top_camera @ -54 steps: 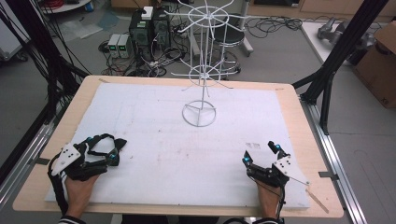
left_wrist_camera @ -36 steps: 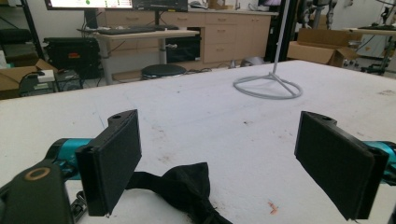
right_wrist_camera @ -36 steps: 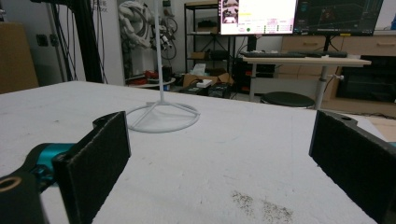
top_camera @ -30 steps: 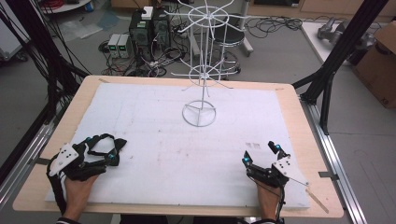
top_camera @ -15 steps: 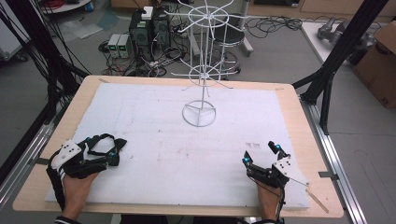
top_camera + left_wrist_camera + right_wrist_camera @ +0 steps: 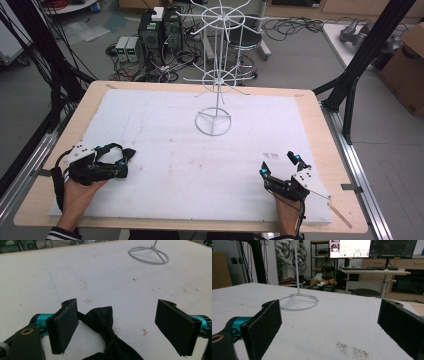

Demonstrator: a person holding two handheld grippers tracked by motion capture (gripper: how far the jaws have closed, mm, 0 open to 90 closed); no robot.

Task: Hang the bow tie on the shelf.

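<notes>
White foam sheeting (image 6: pixel 165 150) is covering nearly the whole wooden table (image 6: pixel 320 112), and behind the table's far edge computer boxes, cables and a stool are crowding the floor. A white wire rack (image 6: pixel 214 80) is standing on its ring base near the middle of the far edge, its thin pole rising to two tiers of wire arms.

At the near left corner the person's left hand (image 6: pixel 75 192) is holding the left tool (image 6: pixel 126 161), which is lying low over the foam and pointing toward the right edge. In the left tool view its two black pads (image 6: pixel 63 326) are standing wide apart, having just been closing a little, and they are not pressing on anything. A black cloth strap (image 6: pixel 105 327) is lying on the foam in the gap between them, bunched into a knot, nearer the left pad; whether it is touching that pad cannot be told.

At the near right corner the right hand (image 6: pixel 287 212) is holding the right tool (image 6: pixel 280 164), aimed toward the far edge. Its pads (image 6: pixel 263 328) are spread wide with bare foam between them, and the rack's ring base is showing well beyond them. A monitor and desks are filling the background of that view.
</notes>
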